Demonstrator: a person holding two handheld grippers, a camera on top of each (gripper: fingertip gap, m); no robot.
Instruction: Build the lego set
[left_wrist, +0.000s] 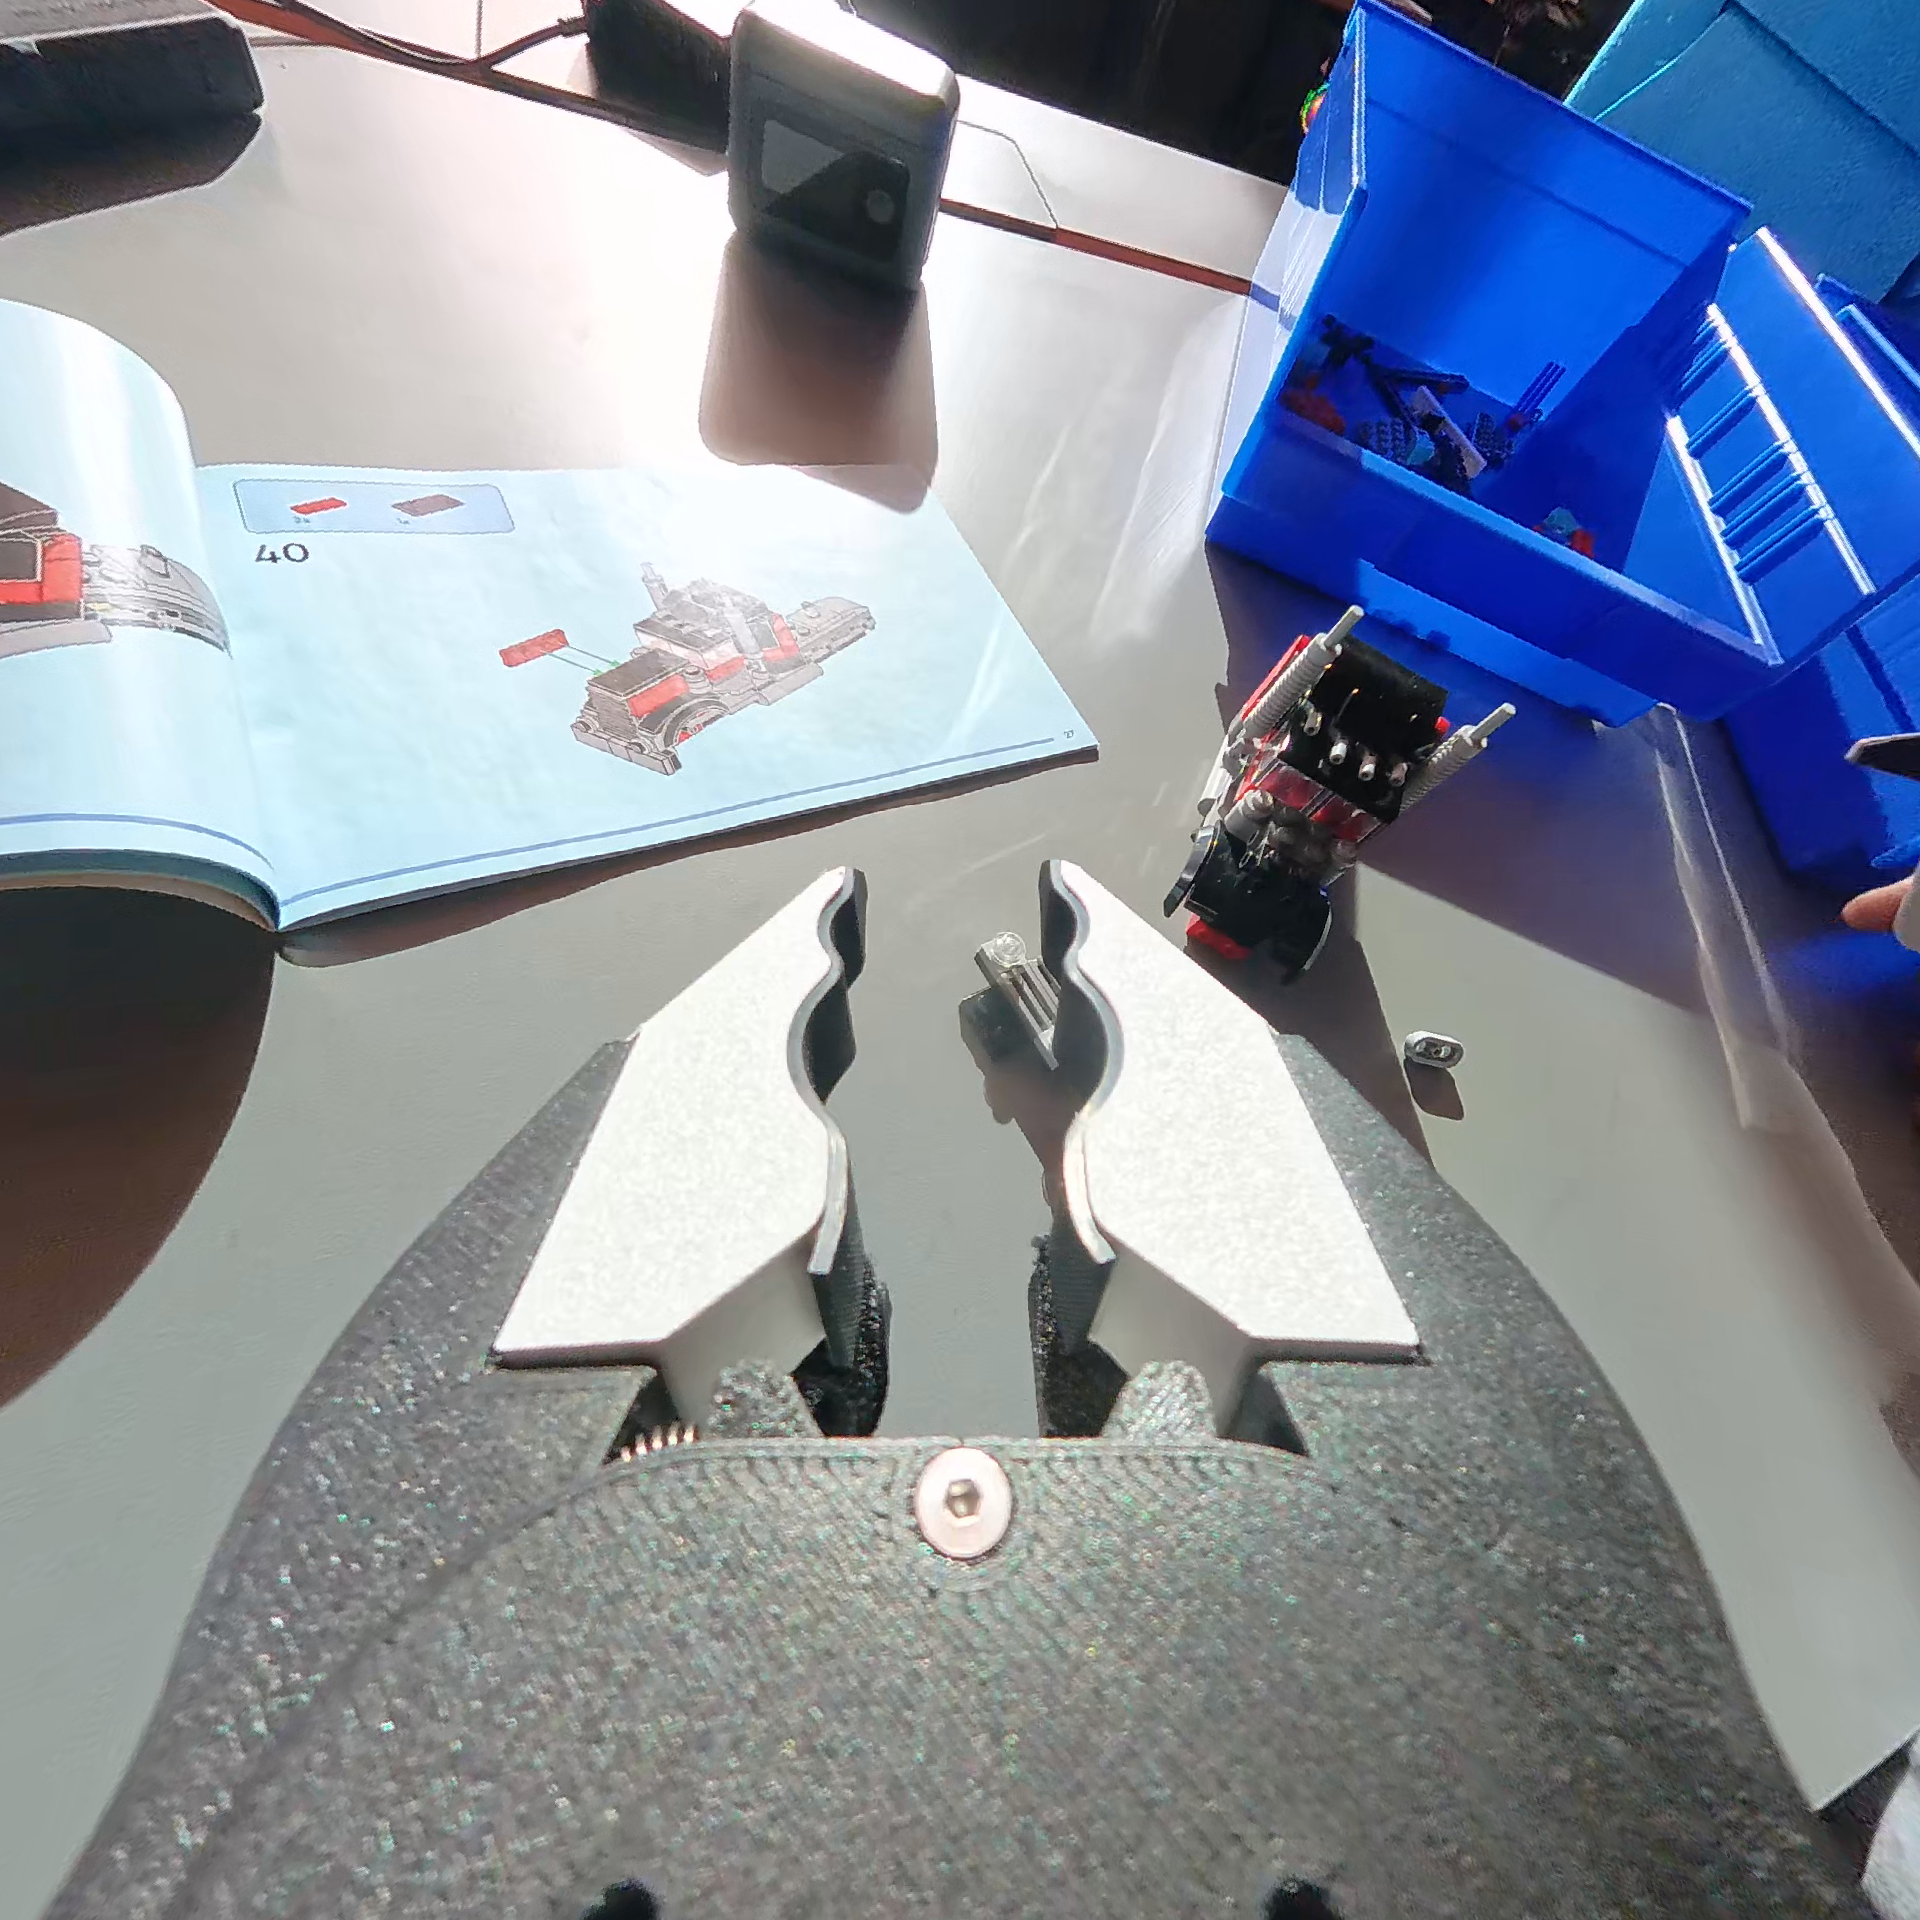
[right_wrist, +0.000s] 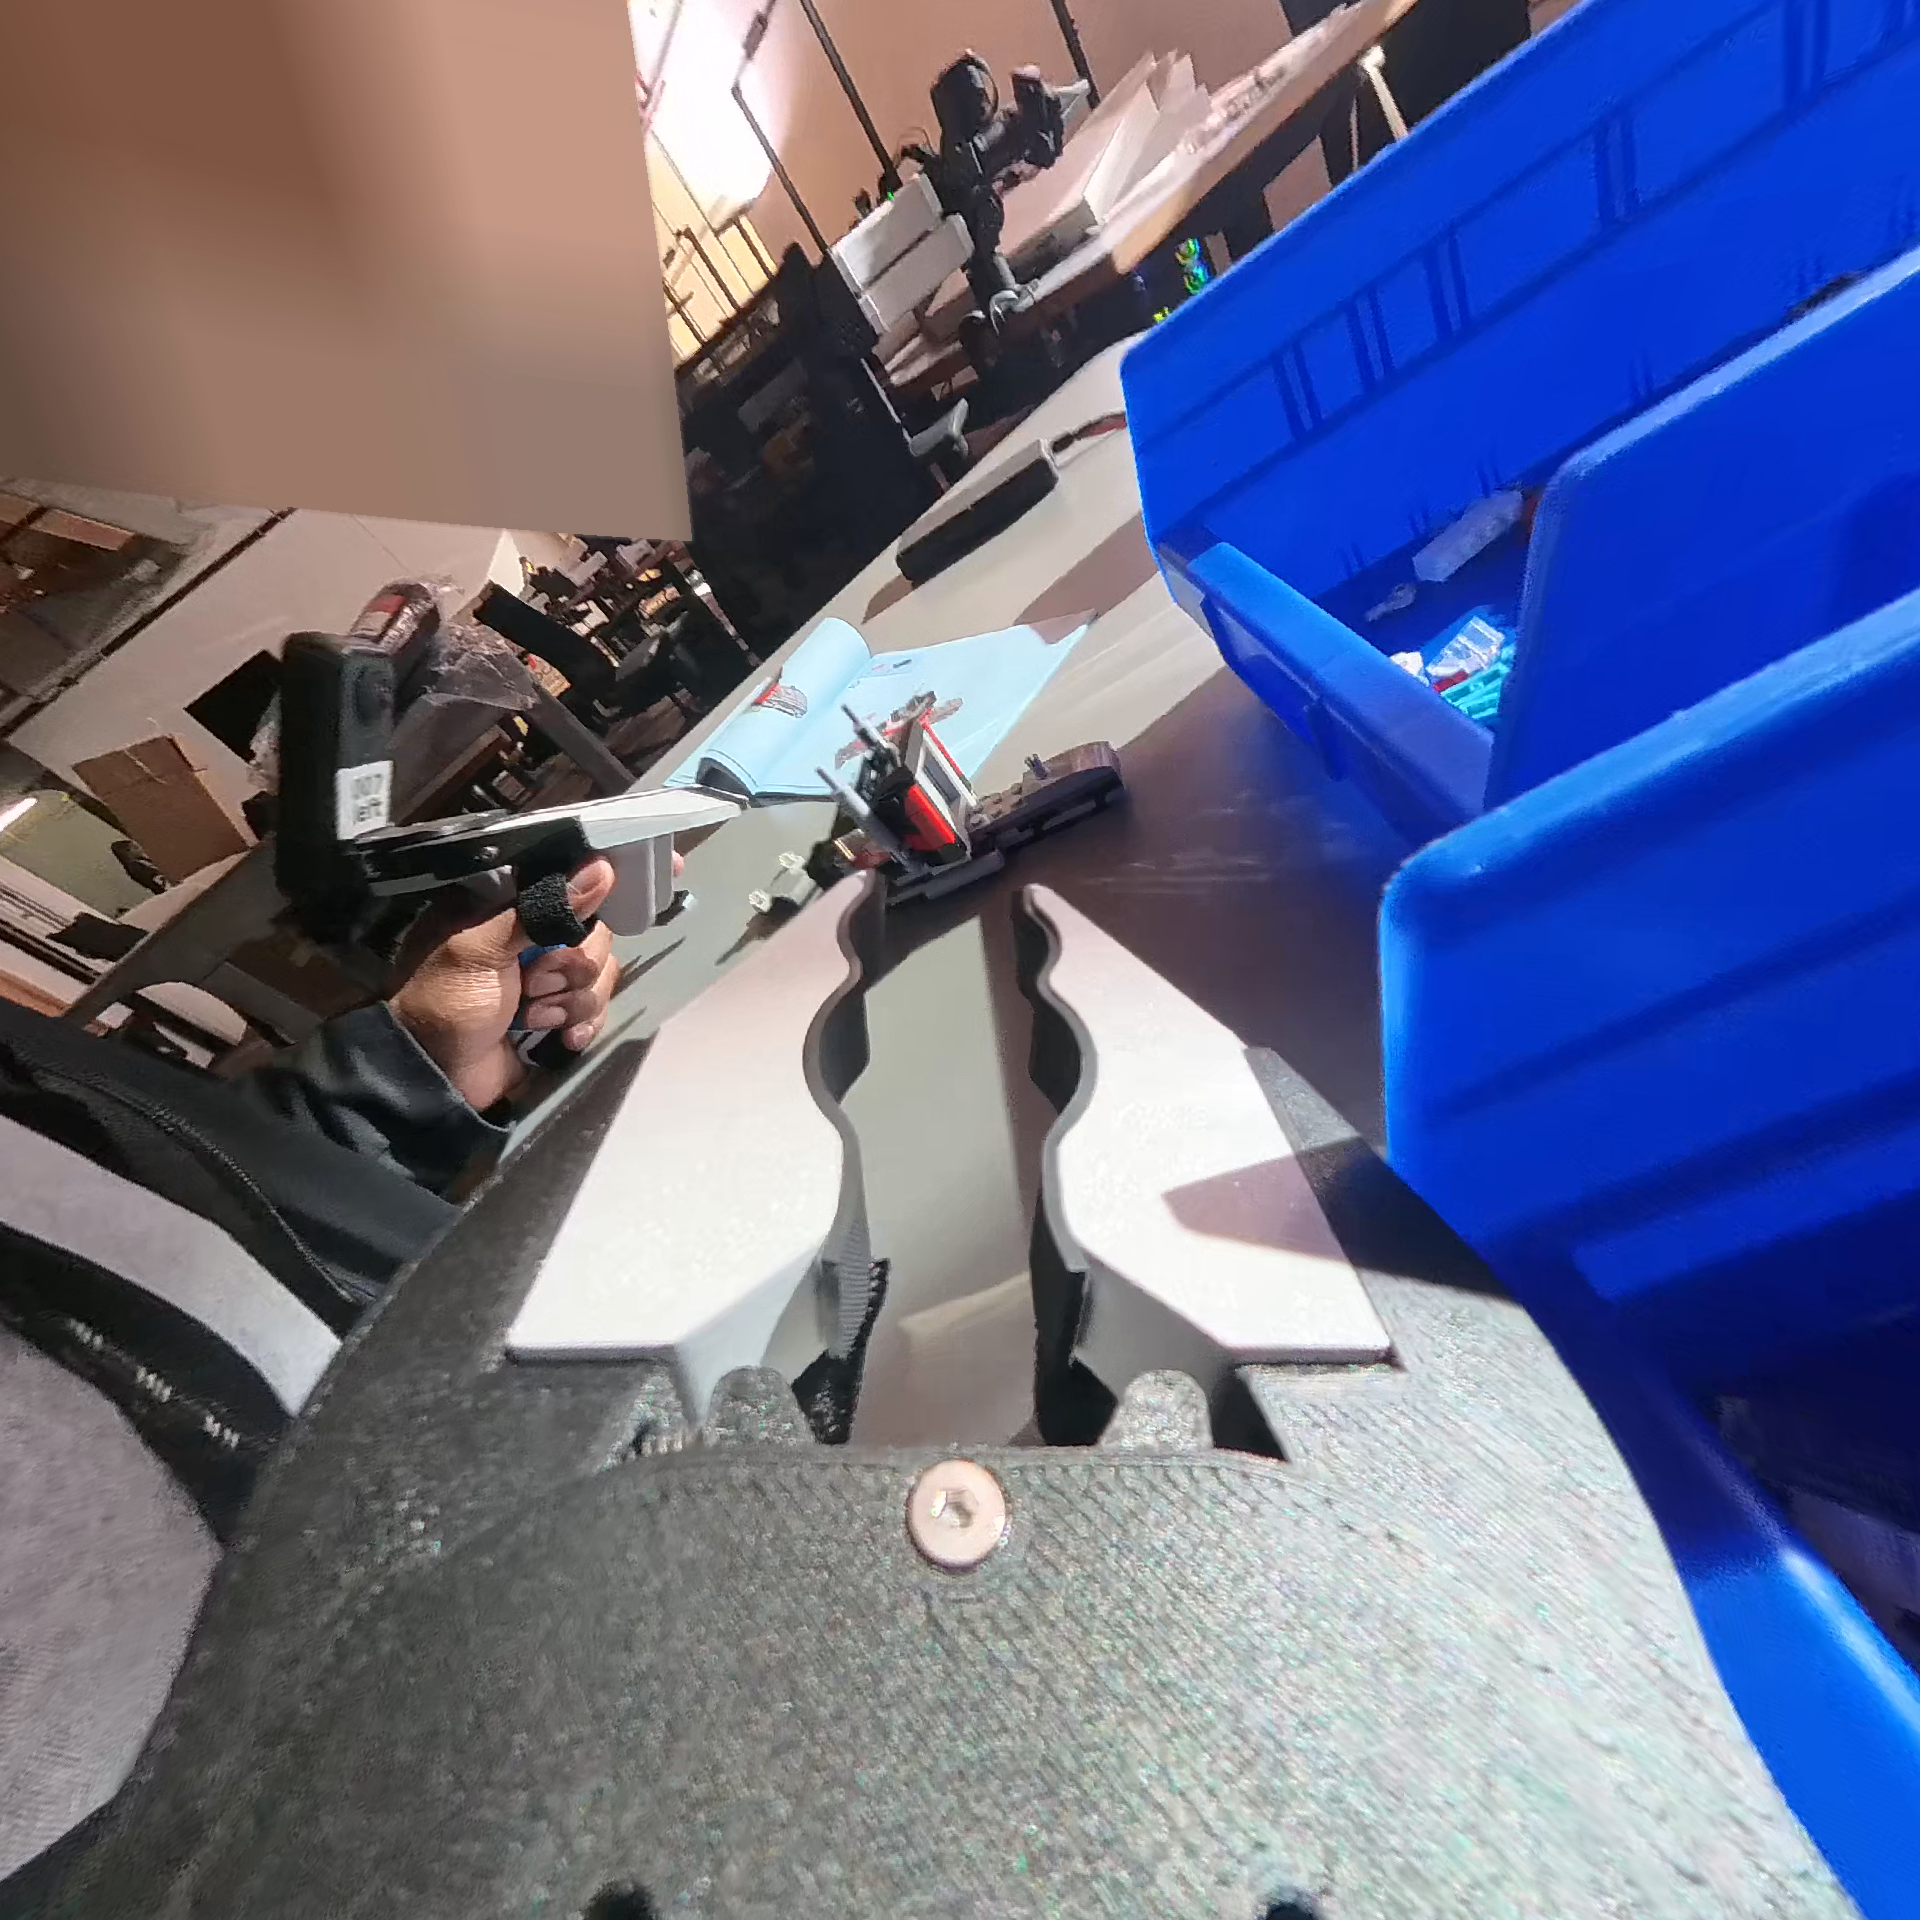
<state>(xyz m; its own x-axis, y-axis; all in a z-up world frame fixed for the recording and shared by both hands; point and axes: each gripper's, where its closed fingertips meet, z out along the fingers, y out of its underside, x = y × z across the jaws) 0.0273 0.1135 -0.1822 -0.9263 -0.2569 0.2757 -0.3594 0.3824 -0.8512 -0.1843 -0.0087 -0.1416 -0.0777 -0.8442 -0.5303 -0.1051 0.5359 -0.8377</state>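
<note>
My left gripper is open above the table. A small grey and black brick assembly with a clear stud lies between its fingers, close against the right finger. The partly built red, black and grey truck stands just right of the fingertips, and it also shows in the right wrist view. My right gripper is open and empty, low over the table, pointing at the truck. The left gripper shows there too, held in a person's hand.
An open instruction booklet lies at the left. Blue bins holding loose bricks stand at the right and crowd my right gripper. A small grey piece lies loose on the table. A grey cube device stands at the back. My right fingertips sit around 25 cm from my left ones.
</note>
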